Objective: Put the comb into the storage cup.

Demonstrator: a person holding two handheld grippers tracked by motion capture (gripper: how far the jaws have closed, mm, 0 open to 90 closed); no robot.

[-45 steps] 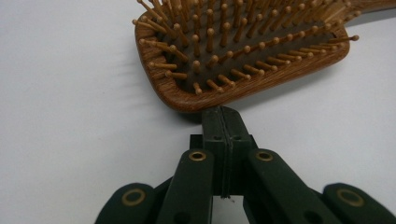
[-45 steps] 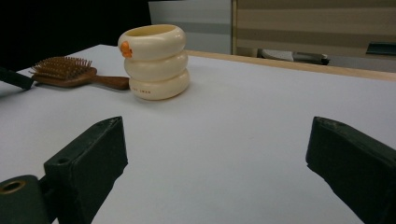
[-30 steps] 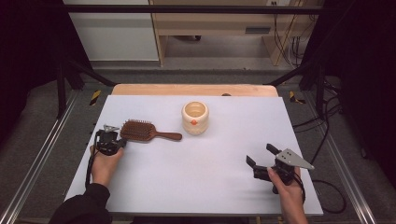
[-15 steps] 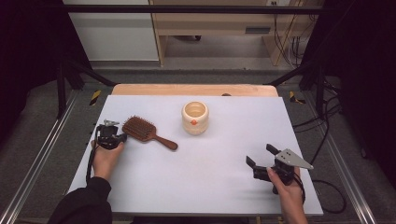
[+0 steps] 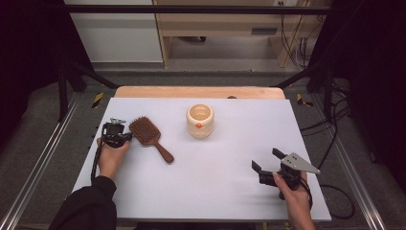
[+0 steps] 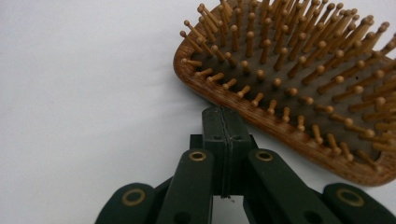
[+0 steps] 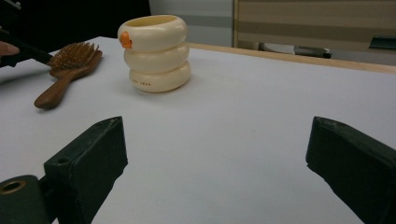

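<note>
A wooden paddle hairbrush (image 5: 146,132) lies bristles up on the white table at the left, its handle pointing toward the near right. My left gripper (image 5: 128,136) is shut with nothing between its jaws. In the left gripper view its closed tip (image 6: 223,116) touches the wooden rim of the hairbrush head (image 6: 299,79). My right gripper (image 5: 266,159) rests open near the front right with nothing between its jaws. Seen from the right gripper (image 7: 217,154), the hairbrush (image 7: 70,65) lies far off at the left.
A cream ringed cup (image 5: 200,120) with an orange spot stands upright at mid-table, right of the brush; it also shows as cup (image 7: 156,51). A wooden strip (image 5: 196,92) borders the white table top (image 5: 215,191) at the back. Metal frame rails run along both sides.
The left gripper has moved a little along the table against the brush head. The brush has swung round: its handle pointed right before and now points toward the near right. The right gripper kept still.
</note>
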